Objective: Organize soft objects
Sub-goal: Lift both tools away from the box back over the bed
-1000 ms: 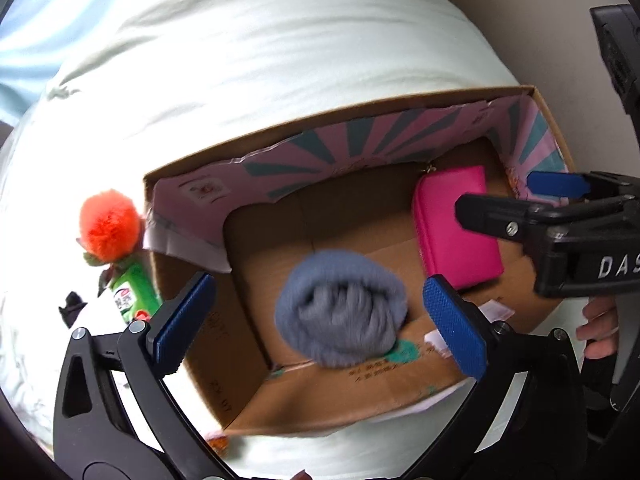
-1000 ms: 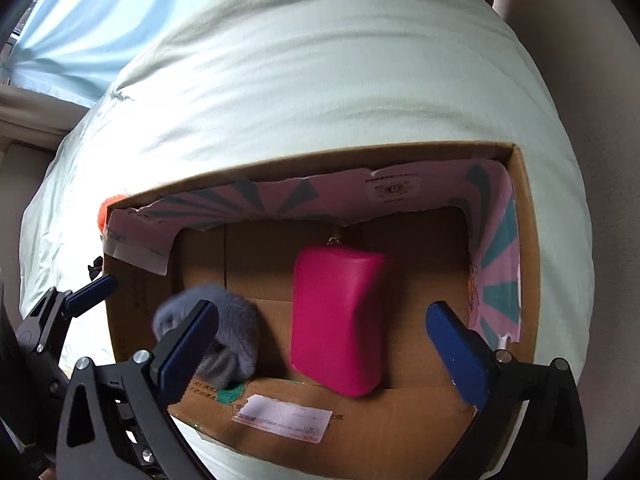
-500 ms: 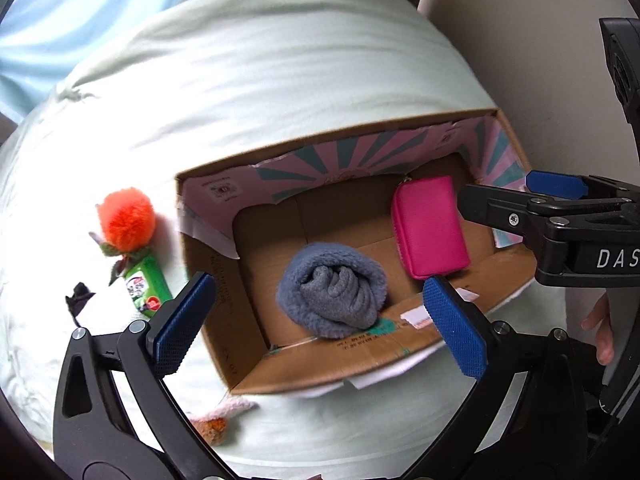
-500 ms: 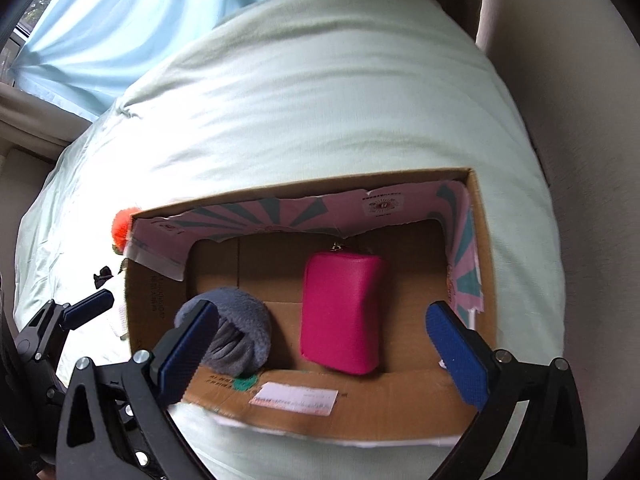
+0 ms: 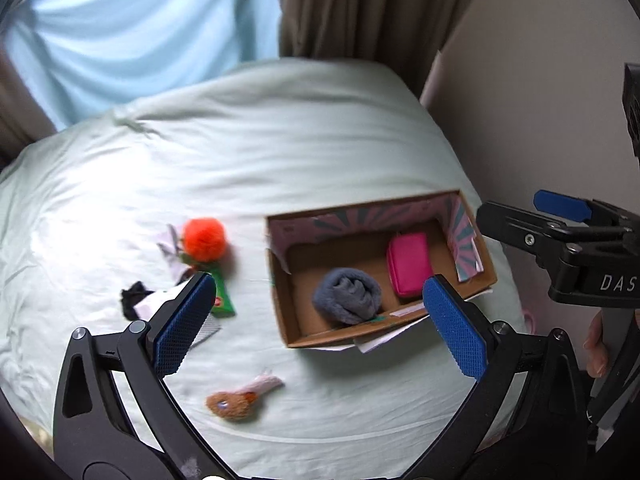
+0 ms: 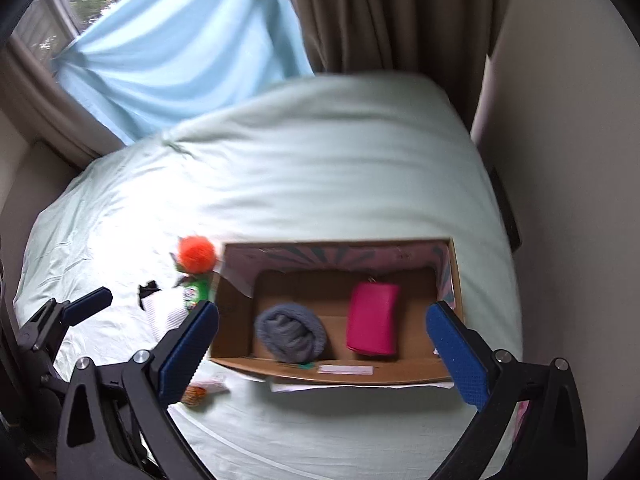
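Note:
An open cardboard box [image 5: 286, 312] [image 6: 234, 344] rests on a pale green bed. Inside it lie a rolled grey fleece bundle [image 5: 347, 294] [image 6: 290, 332] and a pink pouch [image 5: 409, 264] [image 6: 373, 318]. Left of the box sit an orange pompom toy [image 5: 203, 239] [image 6: 196, 255] with a green tag, a black scrap [image 5: 134, 298] [image 6: 147, 290] and white cloth. A brown and pink plush piece [image 5: 236, 400] lies in front. My left gripper [image 5: 316, 324] and right gripper [image 6: 322, 354] both hang open and empty, high above the box.
The bed [image 5: 280, 152] meets a beige wall [image 6: 580, 200] on the right. Blue fabric [image 6: 180, 52] and brown curtains [image 6: 380, 12] hang behind it. A hand [image 5: 598, 344] holds the right gripper's handle at the frame's right edge.
Both grippers have risen well away from the box, so the whole bed and the loose items left of the box now show. The box contents have not moved.

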Demonstrator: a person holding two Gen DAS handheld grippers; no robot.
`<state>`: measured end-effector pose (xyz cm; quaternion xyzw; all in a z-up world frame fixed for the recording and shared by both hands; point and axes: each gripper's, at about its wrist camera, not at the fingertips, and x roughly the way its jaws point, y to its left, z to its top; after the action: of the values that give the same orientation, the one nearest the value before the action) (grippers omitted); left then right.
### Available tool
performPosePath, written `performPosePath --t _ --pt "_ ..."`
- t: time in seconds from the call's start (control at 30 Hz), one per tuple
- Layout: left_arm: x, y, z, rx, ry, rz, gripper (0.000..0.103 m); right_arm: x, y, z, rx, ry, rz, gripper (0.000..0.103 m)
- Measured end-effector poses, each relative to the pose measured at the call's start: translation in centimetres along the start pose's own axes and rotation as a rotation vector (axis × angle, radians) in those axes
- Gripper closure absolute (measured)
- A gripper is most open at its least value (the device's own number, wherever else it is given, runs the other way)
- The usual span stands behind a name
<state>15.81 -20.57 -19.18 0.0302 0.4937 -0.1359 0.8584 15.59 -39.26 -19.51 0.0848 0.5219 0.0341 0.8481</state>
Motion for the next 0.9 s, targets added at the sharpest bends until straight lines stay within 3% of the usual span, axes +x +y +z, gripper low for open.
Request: performPosePath --t 0.37,0.6,0.9 --pt "-11.9 8.2 -2.9 -0.121 -0.203 0.131 0.0 -8.6 9.0 -1.1 -0.119 -0.209 0.037 0.0" --pt "-16.0 13.7 -6.2 -0.191 -0.255 0.18 0.0 -11.0 13.8 -3.2 -0.168 -0.293 0.069 0.0" --pt "-19.2 19.9 -9.4 -0.213 -0.292 0.166 0.0 -11.4 19.6 -6.0 -0.173 -0.337 0.054 0.0"
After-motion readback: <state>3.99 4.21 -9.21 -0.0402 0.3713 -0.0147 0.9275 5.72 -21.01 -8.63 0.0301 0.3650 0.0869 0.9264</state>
